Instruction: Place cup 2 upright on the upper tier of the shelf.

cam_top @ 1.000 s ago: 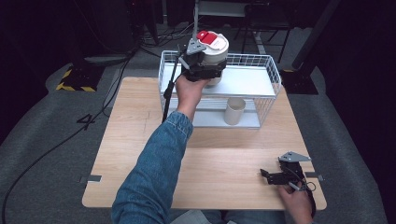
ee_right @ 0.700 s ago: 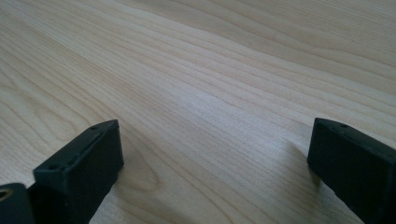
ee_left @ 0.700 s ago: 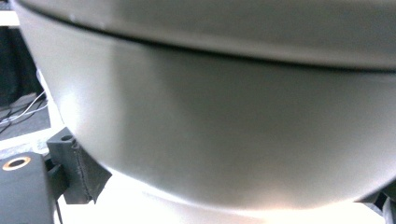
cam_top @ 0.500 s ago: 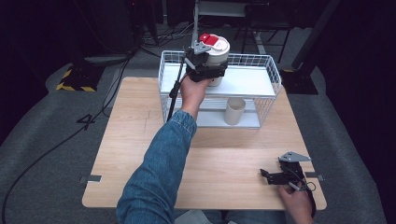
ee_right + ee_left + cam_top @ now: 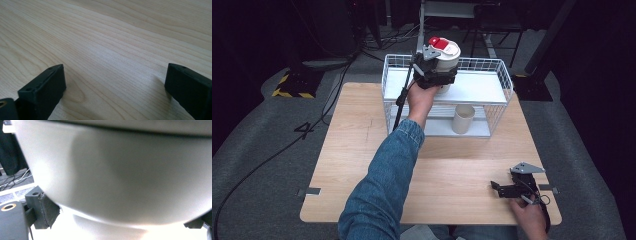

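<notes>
A pale wooden table point(image 5: 362, 165) with fine straight grain spans the middle of the high view, rectangular with rounded corners, on a grey floor. At its far edge, upper centre of the frame, stands a white wire rack point(image 5: 499, 82) with 2 flat white shelves and a grid-mesh rim. A denim-sleeved arm point(image 5: 382, 185) reaches up from the bottom edge to the rack. Its hand holds the left gripper point(image 5: 438, 75), black and boxy, clamped around a white cylindrical container point(image 5: 446, 57) with a red-and-white lid, held at the rack's upper shelf. In the left gripper view that smooth, rounded white wall point(image 5: 112, 177) sits pressed between the 2 black jaws. On the lower shelf, just right of the arm, a smaller cream cylinder point(image 5: 463, 119) stands upright. At the lower right of the high view, the right gripper point(image 5: 498, 188) rests on the tabletop with a grey triangular plate on top; the right gripper view shows its 2 matte black jaws wide apart over bare wood.
</notes>
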Tool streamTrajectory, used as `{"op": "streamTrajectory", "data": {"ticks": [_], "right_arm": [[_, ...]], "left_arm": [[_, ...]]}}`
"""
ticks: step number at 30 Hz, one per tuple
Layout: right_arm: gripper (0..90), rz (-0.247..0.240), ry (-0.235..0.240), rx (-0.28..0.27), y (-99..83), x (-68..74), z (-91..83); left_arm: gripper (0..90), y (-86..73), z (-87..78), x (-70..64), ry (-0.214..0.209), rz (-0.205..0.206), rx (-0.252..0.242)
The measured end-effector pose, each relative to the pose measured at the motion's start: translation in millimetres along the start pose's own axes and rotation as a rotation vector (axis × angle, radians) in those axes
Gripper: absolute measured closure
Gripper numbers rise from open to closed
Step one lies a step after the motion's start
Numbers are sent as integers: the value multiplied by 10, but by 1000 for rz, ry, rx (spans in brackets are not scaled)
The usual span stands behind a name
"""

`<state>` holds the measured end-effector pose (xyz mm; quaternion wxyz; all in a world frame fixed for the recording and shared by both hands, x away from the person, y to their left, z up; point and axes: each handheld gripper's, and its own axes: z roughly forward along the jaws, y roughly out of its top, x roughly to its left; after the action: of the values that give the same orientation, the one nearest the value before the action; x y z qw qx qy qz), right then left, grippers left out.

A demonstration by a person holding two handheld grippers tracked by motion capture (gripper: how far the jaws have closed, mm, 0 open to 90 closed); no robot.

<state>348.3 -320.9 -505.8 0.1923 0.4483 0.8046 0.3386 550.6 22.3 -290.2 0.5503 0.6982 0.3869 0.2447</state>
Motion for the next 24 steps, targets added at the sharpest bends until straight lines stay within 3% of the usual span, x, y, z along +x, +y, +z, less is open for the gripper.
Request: {"op": "streamTrajectory", "data": {"ticks": [14, 24], "right_arm": [[37, 0, 0, 0, 1, 0, 0], [37, -1, 0, 0, 1, -2, 0]], "left_arm": [[65, -57, 10, -11, 5, -15, -49], [27, 7, -152, 4, -2, -32, -38]]}}
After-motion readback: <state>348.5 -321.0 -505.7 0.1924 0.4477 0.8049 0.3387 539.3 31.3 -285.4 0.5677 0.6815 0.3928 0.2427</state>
